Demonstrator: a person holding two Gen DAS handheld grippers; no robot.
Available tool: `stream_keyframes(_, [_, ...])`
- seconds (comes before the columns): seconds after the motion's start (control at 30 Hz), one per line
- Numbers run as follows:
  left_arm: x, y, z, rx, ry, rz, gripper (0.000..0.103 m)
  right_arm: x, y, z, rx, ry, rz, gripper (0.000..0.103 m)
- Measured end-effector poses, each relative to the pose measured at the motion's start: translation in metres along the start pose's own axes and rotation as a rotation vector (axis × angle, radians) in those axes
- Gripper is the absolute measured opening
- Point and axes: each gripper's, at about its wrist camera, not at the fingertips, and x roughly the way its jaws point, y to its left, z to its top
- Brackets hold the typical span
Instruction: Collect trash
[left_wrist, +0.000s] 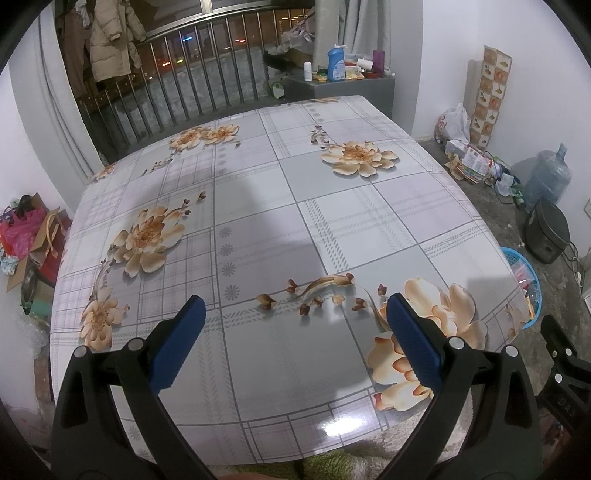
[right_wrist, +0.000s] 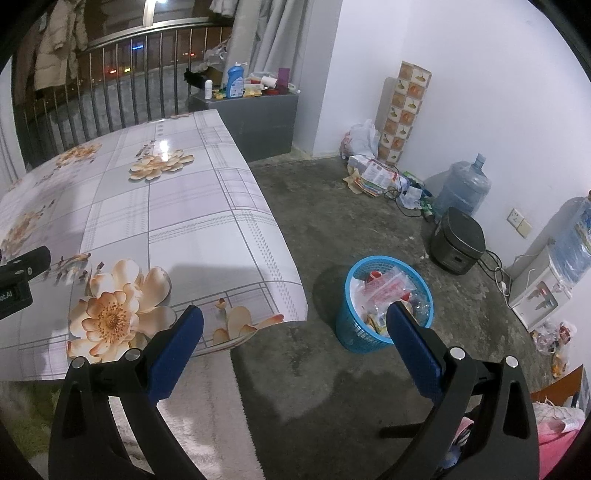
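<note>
A blue plastic trash basket (right_wrist: 354, 332) stands on the concrete floor right of the table, filled with wrappers and plastic bags (right_wrist: 384, 291). Its rim also shows in the left wrist view (left_wrist: 532, 291). My right gripper (right_wrist: 295, 317) is open and empty, held over the floor between the table corner and the basket. My left gripper (left_wrist: 293, 308) is open and empty above the near edge of the floral table (left_wrist: 280, 229). No loose trash shows on the tabletop. The left gripper also shows at the left edge of the right wrist view (right_wrist: 22, 273).
A black rice cooker (right_wrist: 458, 243) and water jugs (right_wrist: 463, 188) stand by the right wall. Bags and papers (right_wrist: 373, 173) lie on the floor near the corner. A grey cabinet (right_wrist: 258, 122) with bottles stands beyond the table. A railing (left_wrist: 177, 92) runs behind.
</note>
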Motion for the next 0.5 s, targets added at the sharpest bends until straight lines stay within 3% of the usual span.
stream_keyframes(0.5, [0.0001,0.0066,-0.0014,0.0,0.002,0.002,0.094,0.0001,0.0,0.0007,-0.003,-0.001,0.003,0.096])
